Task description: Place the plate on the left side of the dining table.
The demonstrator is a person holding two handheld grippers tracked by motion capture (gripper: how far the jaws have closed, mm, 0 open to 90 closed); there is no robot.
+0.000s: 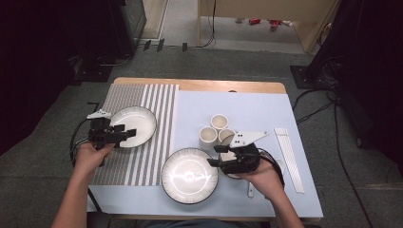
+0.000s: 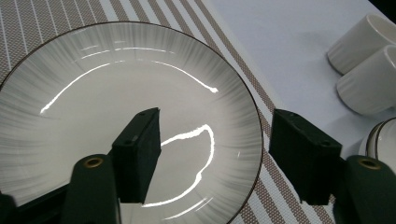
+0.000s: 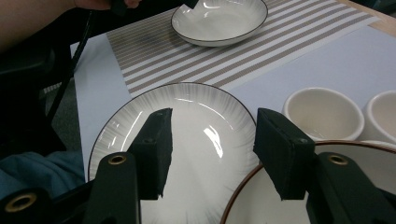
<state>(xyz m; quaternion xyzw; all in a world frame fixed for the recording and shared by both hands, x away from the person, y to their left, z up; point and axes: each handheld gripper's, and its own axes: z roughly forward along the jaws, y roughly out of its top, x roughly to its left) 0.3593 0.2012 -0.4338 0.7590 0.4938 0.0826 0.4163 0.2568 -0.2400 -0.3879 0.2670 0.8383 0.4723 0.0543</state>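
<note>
Two plates are in work. Far plate [image 1: 134, 124] lies on the striped mat [image 1: 157, 109]; the left gripper [image 1: 124, 134] straddles its near rim, jaws open, pads clear. Near plate [image 1: 190, 175] lies on the counter [image 1: 247, 109]; the right gripper [image 1: 215, 156] hovers half-open, holding nothing, beside three cups [image 1: 216, 129].

- Far plate [image 1: 136, 124]: glossy white, fine grey lines raying from centre to edge, thin dark rim.
- Near plate [image 1: 190, 175]: the same white with grey rays and dark rim.
- Placemat [image 1: 157, 102]: brown-grey and white stripes, a finer weave on its left part.
- Table cover [image 1: 247, 111]: plain pale blue-white.
- Three cups [image 1: 219, 121]: cream, unpatterned.
- Bowl [image 3: 261, 205]: white inside, thin brown rim.
- Left gripper [image 1: 124, 134] and right gripper [image 1: 215, 155]: black jaws.
- Strip [image 1: 289, 156] at the right: white with faint lines.
</note>
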